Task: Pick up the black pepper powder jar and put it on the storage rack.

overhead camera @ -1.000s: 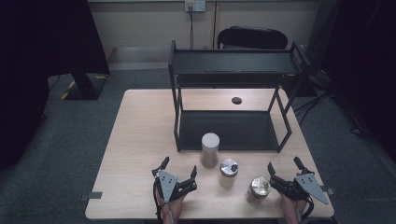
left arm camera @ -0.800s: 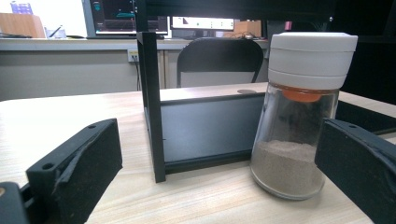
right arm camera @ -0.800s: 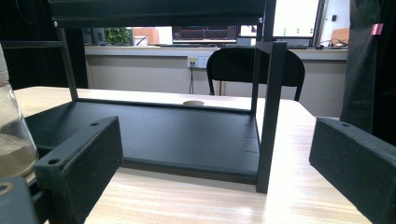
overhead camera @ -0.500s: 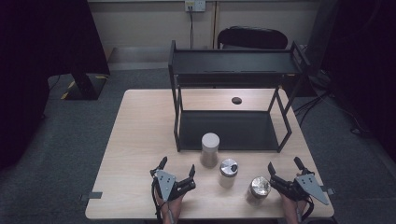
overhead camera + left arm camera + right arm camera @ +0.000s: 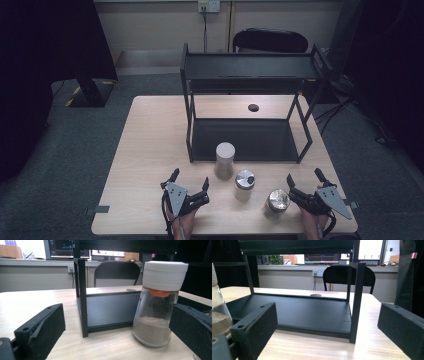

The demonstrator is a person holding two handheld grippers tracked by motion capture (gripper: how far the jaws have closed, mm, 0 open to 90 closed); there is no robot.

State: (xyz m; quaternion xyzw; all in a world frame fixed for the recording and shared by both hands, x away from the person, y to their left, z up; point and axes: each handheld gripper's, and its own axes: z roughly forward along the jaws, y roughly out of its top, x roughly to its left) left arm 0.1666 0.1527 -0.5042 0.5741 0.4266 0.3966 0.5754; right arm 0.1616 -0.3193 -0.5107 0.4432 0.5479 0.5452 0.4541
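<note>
1. The landmark is the black two-tier rack (image 5: 250,107) standing on the worktop (image 5: 150,150). Three shaker jars stand in a row just in front of its open lower shelf.
2. Left tool (image 5: 189,187): jaws spread apart, empty, low over the worktop in front of the rack's near-left post. In its own view the white-capped jar (image 5: 157,305) stands between the jaws, nearer the right one, with no contact.
3. Right tool (image 5: 305,185): jaws likewise apart and empty, in front of the rack's near-right post, just beside the silver-lidded jar (image 5: 276,202).
4. A third jar with a metal lid (image 5: 244,184) stands between the other two.
5. Handling, as I judge it: the white-capped jar is clear glass, rigid, smooth, breakable and about a third full of brown powder, so fairly light but bottom-weighted. Best gripped across the narrower upper body just under the cap, and kept upright.
</note>
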